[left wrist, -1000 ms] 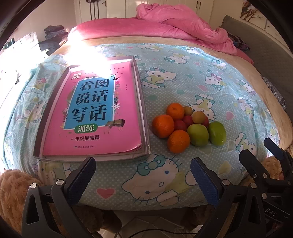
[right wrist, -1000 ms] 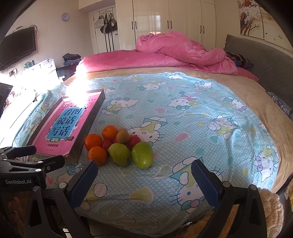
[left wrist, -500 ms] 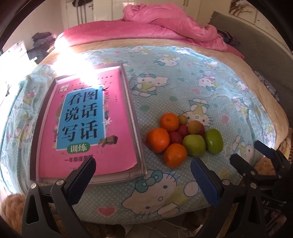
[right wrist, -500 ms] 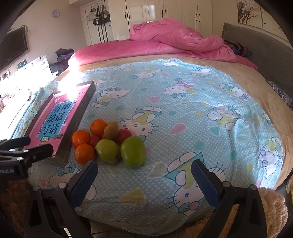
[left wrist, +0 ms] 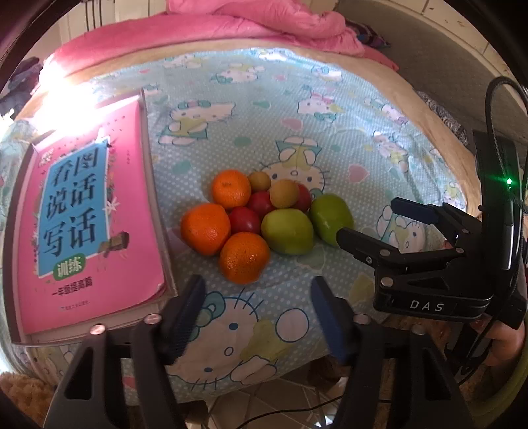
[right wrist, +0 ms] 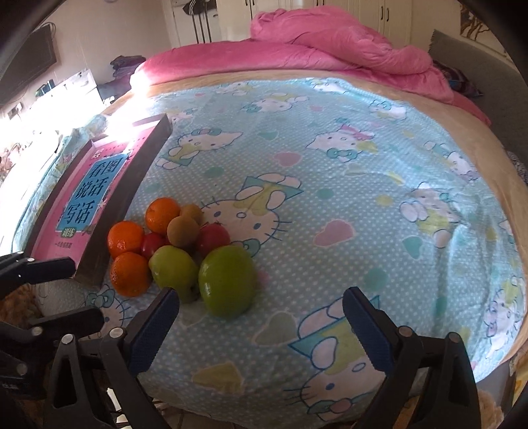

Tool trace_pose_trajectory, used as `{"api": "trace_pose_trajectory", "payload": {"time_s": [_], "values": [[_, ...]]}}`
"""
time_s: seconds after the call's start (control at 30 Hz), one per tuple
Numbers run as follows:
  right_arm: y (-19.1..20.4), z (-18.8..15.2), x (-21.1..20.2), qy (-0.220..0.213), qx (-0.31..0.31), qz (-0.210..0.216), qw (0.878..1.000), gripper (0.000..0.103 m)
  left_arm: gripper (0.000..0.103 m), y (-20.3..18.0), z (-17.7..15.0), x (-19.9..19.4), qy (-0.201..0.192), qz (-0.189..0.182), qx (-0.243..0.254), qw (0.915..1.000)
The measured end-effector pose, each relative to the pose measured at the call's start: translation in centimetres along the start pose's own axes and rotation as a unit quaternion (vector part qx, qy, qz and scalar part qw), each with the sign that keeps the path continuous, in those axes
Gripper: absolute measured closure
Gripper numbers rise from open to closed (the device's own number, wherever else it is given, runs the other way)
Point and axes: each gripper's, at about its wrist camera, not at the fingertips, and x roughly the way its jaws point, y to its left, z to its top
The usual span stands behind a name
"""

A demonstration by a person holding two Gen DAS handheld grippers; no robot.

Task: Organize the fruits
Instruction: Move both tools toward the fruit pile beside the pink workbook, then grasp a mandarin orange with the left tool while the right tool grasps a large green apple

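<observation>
fruit pile, on bedsheet, nr book

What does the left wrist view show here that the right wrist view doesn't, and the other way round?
Left wrist only: the book cover nearly face-on, and floor tiles below the bed edge. Right wrist only: white wardrobe doors and the wide stretch of sheet right of the fruit. Both: the fruit pile beside the book, and the pink duvet.

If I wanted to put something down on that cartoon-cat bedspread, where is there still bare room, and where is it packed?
The widest bare stretch of bedspread lies right of the fruit pile, reaching back to the pink quilt. A smaller strip runs behind the pile, beside the tray holding the pink book. It is tight where the oranges lie close to the tray's edge.
</observation>
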Motion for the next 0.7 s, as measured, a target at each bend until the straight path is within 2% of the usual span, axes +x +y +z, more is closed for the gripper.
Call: {"api": "trace_pose_trajectory", "payload": {"time_s": [0.1, 0.23, 0.33, 0.53, 0.7], "values": [[-0.2, 0.1, 0.8, 0.026, 0.002, 0.009, 1.0, 0.014, 0.046, 0.1, 0.2, 0.7, 0.009, 0.0, -0.003, 1.0], [-0.5, 0.0, 0.8, 0.027, 0.013, 0.025, 0.999, 0.014, 0.048, 0.2, 0.6, 1.6, 0.019, 0.024, -0.002, 0.9995], [-0.4, 0.0, 0.7, 0.023, 0.013, 0.03, 0.999, 0.014, 0.056, 0.1, 1.1, 2.5, 0.026, 0.036, 0.0, 0.999], [-0.3, 0.1, 1.1, 0.029, 0.009, 0.038, 0.999, 0.016, 0.056, -0.1, 1.2, 3.9, 0.035, 0.055, 0.001, 0.9979], [-0.2, 0.2, 1.7, 0.04, 0.008, 0.052, 0.998, 0.024, 0.056, -0.1, 1.4, 4.6, 0.038, 0.063, 0.004, 0.9973]]}}
